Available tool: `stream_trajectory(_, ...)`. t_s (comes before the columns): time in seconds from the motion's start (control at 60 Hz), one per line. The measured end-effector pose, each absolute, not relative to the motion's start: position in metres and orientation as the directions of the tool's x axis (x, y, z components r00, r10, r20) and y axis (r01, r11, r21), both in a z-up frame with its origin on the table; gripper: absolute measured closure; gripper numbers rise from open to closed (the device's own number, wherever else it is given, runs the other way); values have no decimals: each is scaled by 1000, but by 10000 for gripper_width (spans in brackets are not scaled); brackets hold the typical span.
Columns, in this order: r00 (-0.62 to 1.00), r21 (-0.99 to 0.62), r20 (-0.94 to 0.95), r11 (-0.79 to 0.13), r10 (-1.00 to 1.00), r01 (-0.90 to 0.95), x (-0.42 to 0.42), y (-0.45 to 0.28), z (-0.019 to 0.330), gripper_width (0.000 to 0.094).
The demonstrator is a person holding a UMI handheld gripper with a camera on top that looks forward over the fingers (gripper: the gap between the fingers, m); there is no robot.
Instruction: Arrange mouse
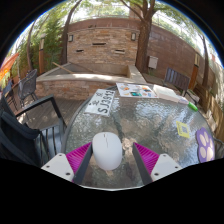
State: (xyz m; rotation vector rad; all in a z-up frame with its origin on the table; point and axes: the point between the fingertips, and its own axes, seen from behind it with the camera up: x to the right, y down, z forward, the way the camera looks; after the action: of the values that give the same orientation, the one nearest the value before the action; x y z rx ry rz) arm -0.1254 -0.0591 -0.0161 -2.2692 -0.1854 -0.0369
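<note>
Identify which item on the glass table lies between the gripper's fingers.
The white mouse: it alone sits between the open gripper fingers; the printed papers lie beyond them.

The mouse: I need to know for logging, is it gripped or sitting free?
Free: the mouse rests on the glass table between the open gripper fingers, gaps either side.

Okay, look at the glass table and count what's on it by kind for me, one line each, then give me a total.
Mouse: 1, white, sitting between the fingers of the claw, which is open
Printed papers: 2, one beyond the mouse, one farther back on the table
Small colourful items at the side: 2, one pale, one purple; I can't tell what they are
Total: 5
</note>
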Motion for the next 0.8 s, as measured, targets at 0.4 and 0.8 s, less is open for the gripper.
stream_trajectory(0.4,975,-748,31,-642,221,169,-147,-60,-7,571)
stream_trajectory(0.8,988,-987,-35,-159,153,-10,-15,-41,321,574)
